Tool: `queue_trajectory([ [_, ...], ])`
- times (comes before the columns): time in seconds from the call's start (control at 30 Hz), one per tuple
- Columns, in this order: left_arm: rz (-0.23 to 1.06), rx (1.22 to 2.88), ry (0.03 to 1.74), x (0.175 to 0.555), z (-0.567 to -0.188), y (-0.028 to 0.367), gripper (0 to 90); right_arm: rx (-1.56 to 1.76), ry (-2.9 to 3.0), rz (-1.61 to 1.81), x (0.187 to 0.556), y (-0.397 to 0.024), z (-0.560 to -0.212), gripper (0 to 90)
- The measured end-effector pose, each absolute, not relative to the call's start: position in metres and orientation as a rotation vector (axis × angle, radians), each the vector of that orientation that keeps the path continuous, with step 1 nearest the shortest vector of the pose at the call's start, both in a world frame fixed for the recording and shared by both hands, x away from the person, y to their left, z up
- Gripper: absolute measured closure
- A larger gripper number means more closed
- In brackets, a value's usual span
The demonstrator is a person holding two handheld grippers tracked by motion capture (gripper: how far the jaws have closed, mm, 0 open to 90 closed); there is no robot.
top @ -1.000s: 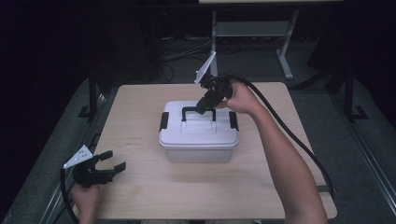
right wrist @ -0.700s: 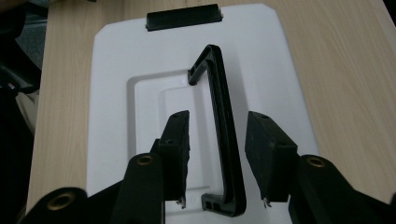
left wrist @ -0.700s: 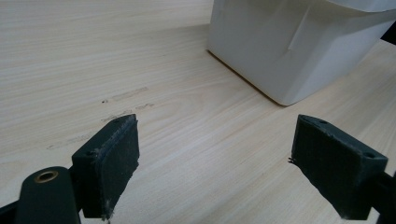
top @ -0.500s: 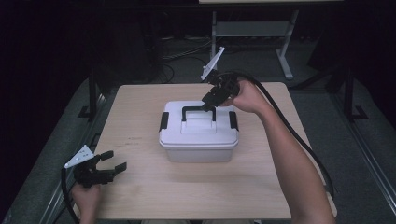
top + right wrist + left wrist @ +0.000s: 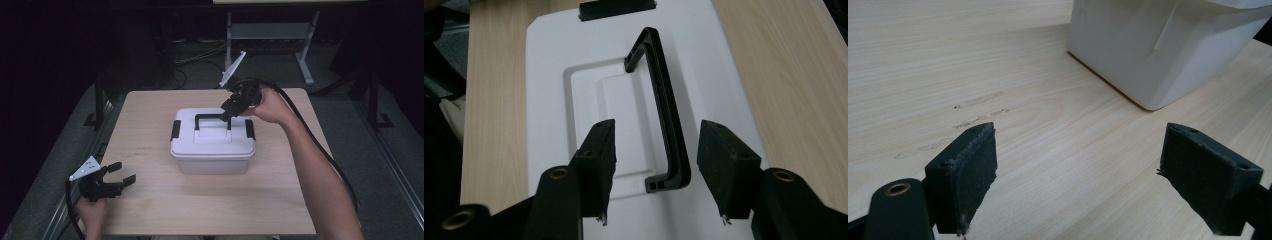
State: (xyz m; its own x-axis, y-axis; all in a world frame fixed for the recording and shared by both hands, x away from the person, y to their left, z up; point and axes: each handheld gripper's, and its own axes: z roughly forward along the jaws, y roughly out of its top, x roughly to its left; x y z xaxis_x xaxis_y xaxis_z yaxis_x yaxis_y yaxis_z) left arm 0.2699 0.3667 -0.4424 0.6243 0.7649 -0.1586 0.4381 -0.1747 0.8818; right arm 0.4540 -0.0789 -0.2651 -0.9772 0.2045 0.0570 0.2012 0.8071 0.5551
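Note:
A white plastic box (image 5: 212,150) with a black handle (image 5: 212,117) stands in the middle of the table. The handle is raised upright over the lid. My right gripper (image 5: 229,111) hovers at the handle's right end, pointing down at it. In the right gripper view the handle (image 5: 669,125) runs between the jaws of this gripper (image 5: 656,137), which have just been opening; neither pad touches it. My left gripper (image 5: 122,175) rests open near the table's front left corner. In the left gripper view, bare wood lies between the jaws of that gripper (image 5: 1078,150), with the box (image 5: 1148,50) ahead.
Black latches sit on the box's left (image 5: 176,130) and right (image 5: 250,129) ends. The wooden table (image 5: 150,110) has free room all around the box. A metal stand (image 5: 270,35) and cables lie on the dark floor beyond the far edge.
The right gripper's jaws have spread apart around the handle, and that hand has shifted slightly to the right. The left gripper has not moved.

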Motion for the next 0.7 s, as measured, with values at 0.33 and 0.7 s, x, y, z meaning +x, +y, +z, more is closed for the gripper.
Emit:
queue_trajectory([
  [0.33,0.390,1.819,0.969,0.270,-0.443,0.363,14.5,0.384,2.959,0.930,0.444,-0.099,-0.267,46.2],
  [0.7,0.388,1.823,0.966,0.270,-0.443,0.363,14.5,0.454,2.940,0.918,0.436,-0.121,-0.270,42.1],
])
